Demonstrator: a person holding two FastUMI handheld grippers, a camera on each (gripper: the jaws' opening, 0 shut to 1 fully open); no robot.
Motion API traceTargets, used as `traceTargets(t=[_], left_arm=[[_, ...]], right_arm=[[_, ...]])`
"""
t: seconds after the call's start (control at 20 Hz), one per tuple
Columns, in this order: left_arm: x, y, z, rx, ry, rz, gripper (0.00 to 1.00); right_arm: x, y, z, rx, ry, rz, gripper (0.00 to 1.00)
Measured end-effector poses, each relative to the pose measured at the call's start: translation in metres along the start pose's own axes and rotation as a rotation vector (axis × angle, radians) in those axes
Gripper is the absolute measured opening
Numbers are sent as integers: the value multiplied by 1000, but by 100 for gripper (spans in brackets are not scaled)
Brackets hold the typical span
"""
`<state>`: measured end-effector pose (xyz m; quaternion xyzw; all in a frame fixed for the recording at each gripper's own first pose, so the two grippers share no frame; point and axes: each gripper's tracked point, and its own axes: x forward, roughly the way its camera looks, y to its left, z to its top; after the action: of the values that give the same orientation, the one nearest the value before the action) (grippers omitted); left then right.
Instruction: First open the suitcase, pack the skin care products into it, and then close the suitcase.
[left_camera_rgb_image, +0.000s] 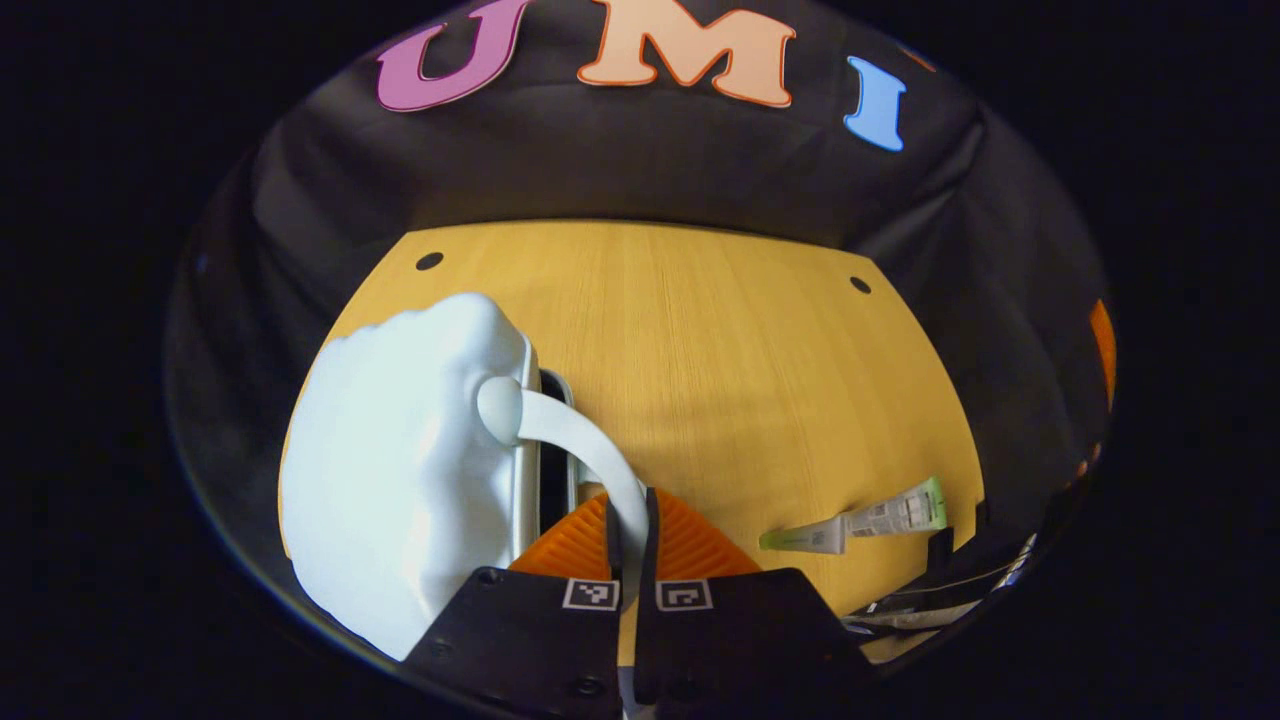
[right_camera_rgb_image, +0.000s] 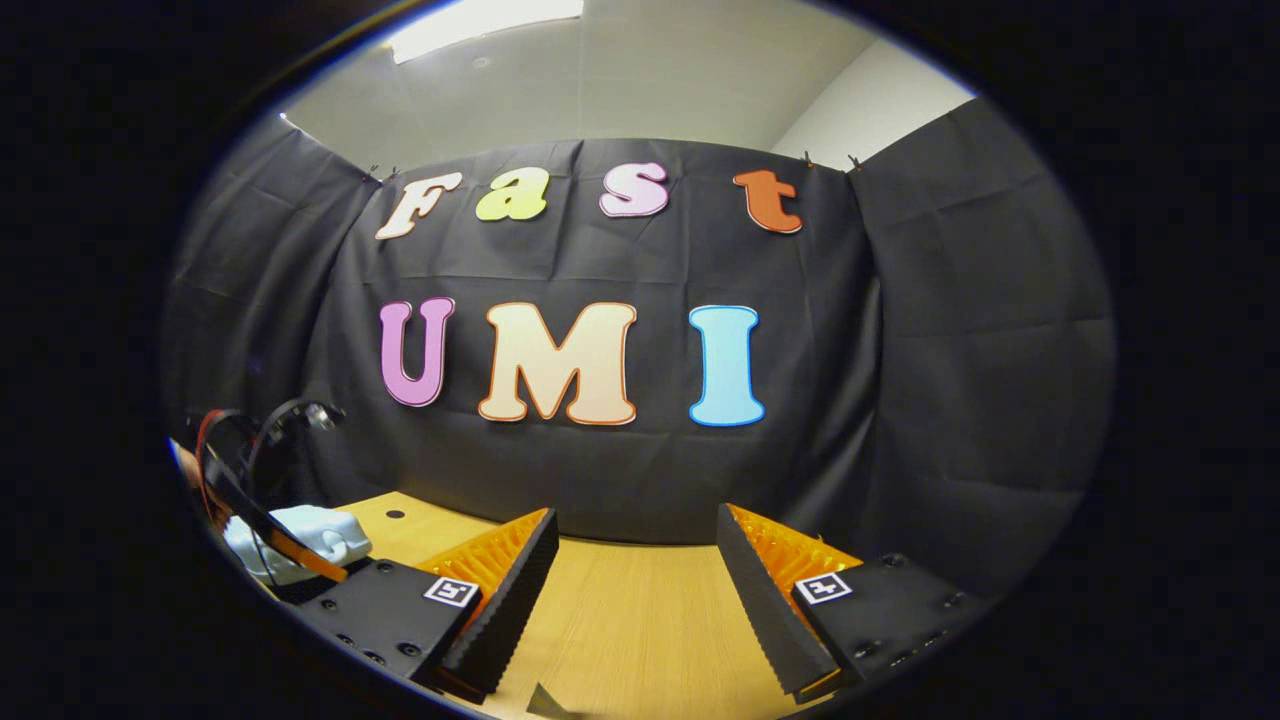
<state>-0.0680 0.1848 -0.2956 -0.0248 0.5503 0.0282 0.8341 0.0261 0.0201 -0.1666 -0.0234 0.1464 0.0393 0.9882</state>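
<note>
White suitcase lying at the table's left edge, left gripper clamped on its pale handle strap, skin care tube flat near the right front corner, right gripper spread wide above bare wood

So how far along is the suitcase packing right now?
Early. Nothing looks packed: the tube lies on the table. In hand: the left gripper is shut on the suitcase handle, and a dark gap shows along the lid's edge. The right gripper hangs open over the table. Left: packing and closing.
</note>
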Motion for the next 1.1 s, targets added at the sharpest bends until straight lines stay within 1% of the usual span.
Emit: traceTargets(t=[0.1,0.25,0.35,0.5,0.55,0.65,0.75,0.85,0.95,1.1], left_arm=[[-23,23,18,27,-38,21,0],[-62,62,43,40,-89,67,0],[-85,97,58,66,-129,135,0],[-115,158,81,126,-191,269,0],[-123,181,85,141,-203,310,0],[-134,213,90,137,-226,332,0],[-143,251,97,91,-267,355,0],[-148,286,103,90,-307,377,0],[-145,324,103,95,-309,403,0],[-131,381,90,77,-280,439,0]], right_arm=[[2,3,-4,12,11,-1,99],[4,25,-5,15,19,24,99],[7,45,-4,1,12,47,99],[11,74,-1,-10,-3,73,99],[14,84,0,-10,-7,75,100],[18,102,3,-2,-18,72,99],[20,124,5,35,-24,72,99],[23,148,3,66,-27,70,99],[25,171,-4,50,-17,71,99],[24,201,-16,41,16,90,100]])
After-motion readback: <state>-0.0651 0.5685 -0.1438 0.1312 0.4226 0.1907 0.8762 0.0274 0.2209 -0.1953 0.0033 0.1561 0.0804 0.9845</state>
